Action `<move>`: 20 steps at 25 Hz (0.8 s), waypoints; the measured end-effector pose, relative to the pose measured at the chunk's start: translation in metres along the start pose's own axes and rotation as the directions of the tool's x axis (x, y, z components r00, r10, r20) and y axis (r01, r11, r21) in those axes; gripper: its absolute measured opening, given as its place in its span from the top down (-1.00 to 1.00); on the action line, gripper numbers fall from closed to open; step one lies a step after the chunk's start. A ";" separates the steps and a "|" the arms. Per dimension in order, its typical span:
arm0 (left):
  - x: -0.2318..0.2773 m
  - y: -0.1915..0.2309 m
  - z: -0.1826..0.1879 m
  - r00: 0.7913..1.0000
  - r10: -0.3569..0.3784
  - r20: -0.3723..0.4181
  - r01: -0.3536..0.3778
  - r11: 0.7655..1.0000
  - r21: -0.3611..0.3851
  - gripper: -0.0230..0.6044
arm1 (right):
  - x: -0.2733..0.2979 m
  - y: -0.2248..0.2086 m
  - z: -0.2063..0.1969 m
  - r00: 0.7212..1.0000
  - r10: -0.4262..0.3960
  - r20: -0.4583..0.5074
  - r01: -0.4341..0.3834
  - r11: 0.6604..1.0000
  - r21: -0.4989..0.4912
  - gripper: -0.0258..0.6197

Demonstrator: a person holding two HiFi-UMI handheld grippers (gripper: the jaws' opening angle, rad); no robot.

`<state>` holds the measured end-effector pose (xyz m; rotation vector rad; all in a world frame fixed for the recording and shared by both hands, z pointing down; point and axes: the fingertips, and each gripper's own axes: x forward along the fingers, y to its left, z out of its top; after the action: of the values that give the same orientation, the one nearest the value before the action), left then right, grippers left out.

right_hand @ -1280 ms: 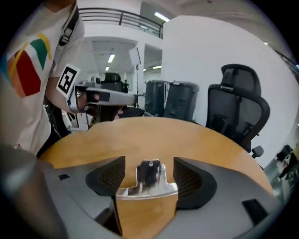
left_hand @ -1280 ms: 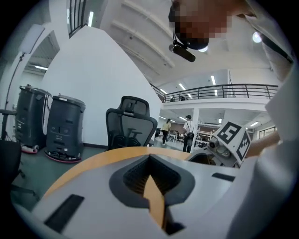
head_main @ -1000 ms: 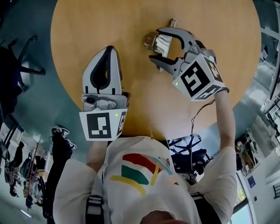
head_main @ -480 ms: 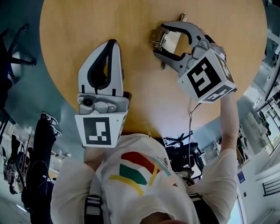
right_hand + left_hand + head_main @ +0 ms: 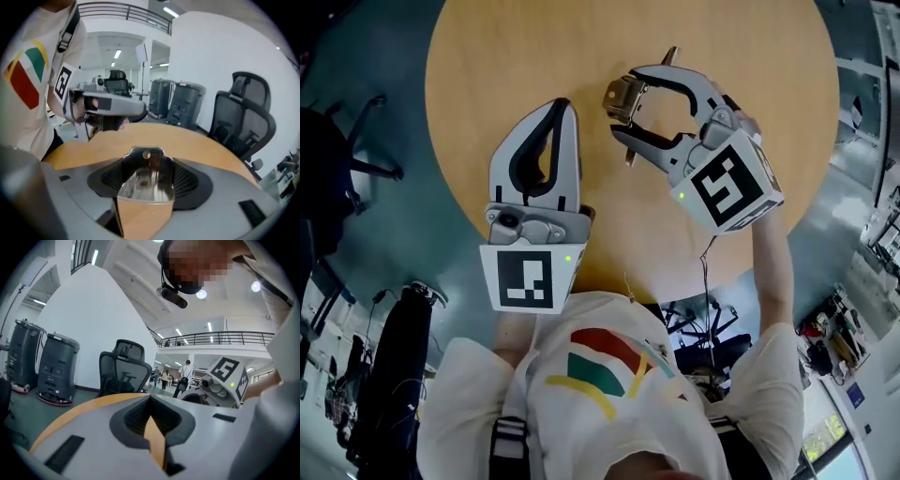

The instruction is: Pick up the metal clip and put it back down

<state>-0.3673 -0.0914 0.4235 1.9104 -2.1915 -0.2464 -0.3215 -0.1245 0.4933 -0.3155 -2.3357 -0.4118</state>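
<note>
Over the wooden table [image 5: 534,56], right claw [image 5: 624,105] pinches the metal clip [image 5: 619,94]; left claw [image 5: 562,107] is pressed together

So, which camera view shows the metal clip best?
The right gripper view: the metal clip fills the middle, shiny and close, clamped between the jaws of the right gripper. The head view shows it small, at those jaw tips. The left gripper view does not show it.

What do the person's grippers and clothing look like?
The left gripper and right gripper are light grey with black padding, each carrying a black-and-white marker cube. A thin dark cable hangs from the right one. The person wears a white short-sleeved shirt.
</note>
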 end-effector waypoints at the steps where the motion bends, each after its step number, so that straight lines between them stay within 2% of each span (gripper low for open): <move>1: -0.001 -0.002 0.011 1.000 -0.016 0.015 0.016 1.000 0.012 0.79 | -0.011 -0.002 0.014 0.999 -0.049 0.018 0.049 0.999 -0.004 -0.01; 3: -0.010 -0.012 0.035 1.000 -0.019 0.023 0.019 0.999 0.026 0.79 | -0.041 0.003 0.037 0.988 -0.142 0.056 0.140 0.990 0.027 -0.01; 4: -0.015 -0.019 0.050 0.999 -0.021 0.026 0.020 0.999 0.043 0.79 | -0.060 0.005 0.048 0.976 -0.199 0.091 0.194 0.979 0.062 -0.01; 5: -0.018 -0.028 0.066 0.999 -0.028 0.030 0.026 0.997 0.070 0.79 | -0.084 0.005 0.062 0.951 -0.270 0.149 0.255 0.960 0.116 -0.01; 6: -0.019 -0.040 0.083 0.999 -0.039 0.037 0.035 0.995 0.099 0.79 | -0.112 0.001 0.078 0.902 -0.361 0.236 0.318 0.927 0.199 -0.01; 8: -0.021 -0.070 0.115 0.996 -0.068 0.059 0.059 0.988 0.143 0.79 | -0.174 -0.005 0.106 0.746 -0.540 0.389 0.398 0.831 0.389 -0.01; 9: -0.025 -0.089 0.128 0.993 -0.091 0.074 0.079 0.984 0.158 0.79 | -0.203 -0.001 0.111 0.686 -0.598 0.415 0.423 0.791 0.442 -0.01; 10: -0.032 -0.108 0.139 0.988 -0.121 0.092 0.104 0.980 0.168 0.79 | -0.229 0.006 0.112 0.642 -0.640 0.423 0.449 0.761 0.469 -0.01; 13: -0.058 -0.152 0.157 0.972 -0.191 0.136 0.166 0.970 0.177 0.79 | -0.284 0.035 0.111 0.554 -0.721 0.416 0.518 0.690 0.506 -0.01; 15: -0.072 -0.178 0.164 0.965 -0.220 0.143 0.193 0.964 0.183 0.78 | -0.315 0.052 0.111 0.506 -0.759 0.410 0.541 0.649 0.535 -0.01; 17: -0.080 -0.214 0.173 0.956 -0.258 0.143 0.230 0.956 0.184 0.79 | -0.355 0.070 0.108 0.444 -0.794 0.415 0.560 0.608 0.563 -0.01; 19: -0.083 -0.249 0.180 0.946 -0.292 0.139 0.264 0.946 0.189 0.78 | -0.393 0.086 0.103 0.385 -0.819 0.426 0.578 0.574 0.580 -0.01; 20: -0.084 -0.264 0.182 0.942 -0.305 0.138 0.276 0.941 0.196 0.78 | -0.408 0.094 0.099 0.364 -0.826 0.430 0.586 0.562 0.583 -0.01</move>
<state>-0.1553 -0.0489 0.1725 2.3954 -2.0808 -0.2807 -0.0654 -0.0439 0.1576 0.9983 -3.1269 -0.3065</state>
